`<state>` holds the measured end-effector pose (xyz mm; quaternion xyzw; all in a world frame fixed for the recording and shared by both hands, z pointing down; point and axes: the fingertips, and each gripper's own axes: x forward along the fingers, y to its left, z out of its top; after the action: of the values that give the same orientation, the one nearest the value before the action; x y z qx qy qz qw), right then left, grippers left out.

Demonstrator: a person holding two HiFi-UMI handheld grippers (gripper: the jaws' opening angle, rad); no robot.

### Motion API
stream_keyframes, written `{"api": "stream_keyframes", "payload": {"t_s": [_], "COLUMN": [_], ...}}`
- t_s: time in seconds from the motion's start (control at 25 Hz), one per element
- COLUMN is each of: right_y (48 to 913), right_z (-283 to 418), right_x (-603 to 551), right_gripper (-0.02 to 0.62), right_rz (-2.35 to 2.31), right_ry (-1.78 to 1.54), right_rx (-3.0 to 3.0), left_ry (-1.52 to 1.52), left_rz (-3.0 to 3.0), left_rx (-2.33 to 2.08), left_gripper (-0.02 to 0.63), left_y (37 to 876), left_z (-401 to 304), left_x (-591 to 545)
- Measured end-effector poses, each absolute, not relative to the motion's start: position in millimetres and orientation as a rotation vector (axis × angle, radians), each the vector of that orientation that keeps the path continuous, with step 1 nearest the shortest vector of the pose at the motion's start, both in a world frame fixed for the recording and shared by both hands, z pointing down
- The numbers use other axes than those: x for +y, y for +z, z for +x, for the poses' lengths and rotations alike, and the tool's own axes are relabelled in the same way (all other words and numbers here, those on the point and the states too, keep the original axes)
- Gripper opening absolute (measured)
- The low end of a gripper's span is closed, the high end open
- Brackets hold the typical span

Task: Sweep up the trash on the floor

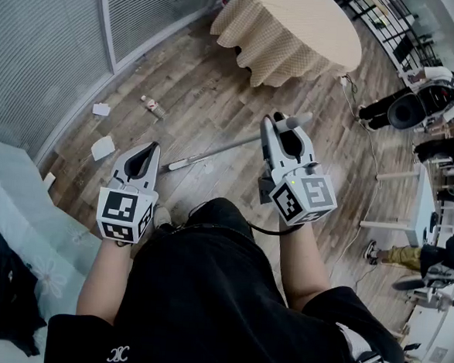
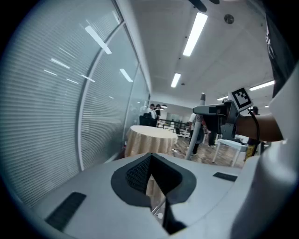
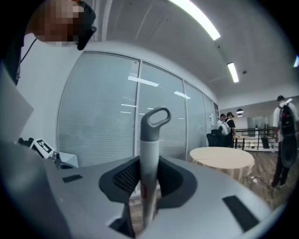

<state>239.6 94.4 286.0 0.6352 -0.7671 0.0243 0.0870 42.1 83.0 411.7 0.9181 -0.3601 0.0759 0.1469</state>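
My right gripper (image 1: 282,123) (image 3: 147,179) is shut on the broom handle (image 1: 296,121) (image 3: 150,149), a pale pole with a grey looped top that stands up between the jaws. The pole (image 1: 214,150) slants down left to the wooden floor beside my left gripper (image 1: 147,153) (image 2: 152,175), which is shut with nothing in it. Trash lies on the floor near the glass wall: two white paper scraps (image 1: 101,109) (image 1: 102,147) and a small crumpled bottle (image 1: 152,106). The left gripper view also shows the right gripper (image 2: 218,111) on the pole.
A round table with a beige cloth (image 1: 300,27) (image 3: 222,158) stands ahead. A glass wall with blinds (image 1: 43,40) runs along the left. A black bag (image 1: 3,285) lies on a pale surface at lower left. A white desk (image 1: 412,197) and people are at the right.
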Motion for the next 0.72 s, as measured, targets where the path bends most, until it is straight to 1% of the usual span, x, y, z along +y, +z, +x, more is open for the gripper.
{"api": "stream_keyframes", "payload": {"t_s": [0.16, 0.44, 0.72], "right_y": [312, 331, 353], "right_z": [228, 254, 310], "right_x": [104, 122, 137], "right_gripper": [0.103, 0.103, 0.101], "right_rz": [1.755, 1.782, 1.844], "right_ry": [0.112, 0.159, 0.226], "right_rx": [-2.288, -2.155, -2.07], "left_ry": [0.197, 0.182, 0.214], "left_rz": [2.616, 2.588, 2.585], "left_rx": [-1.049, -1.019, -1.003], "left_gripper": [-0.005, -0.005, -0.005], "left_y": [415, 415, 414], "left_z": [54, 80, 119], "left_x": [84, 81, 73]}}
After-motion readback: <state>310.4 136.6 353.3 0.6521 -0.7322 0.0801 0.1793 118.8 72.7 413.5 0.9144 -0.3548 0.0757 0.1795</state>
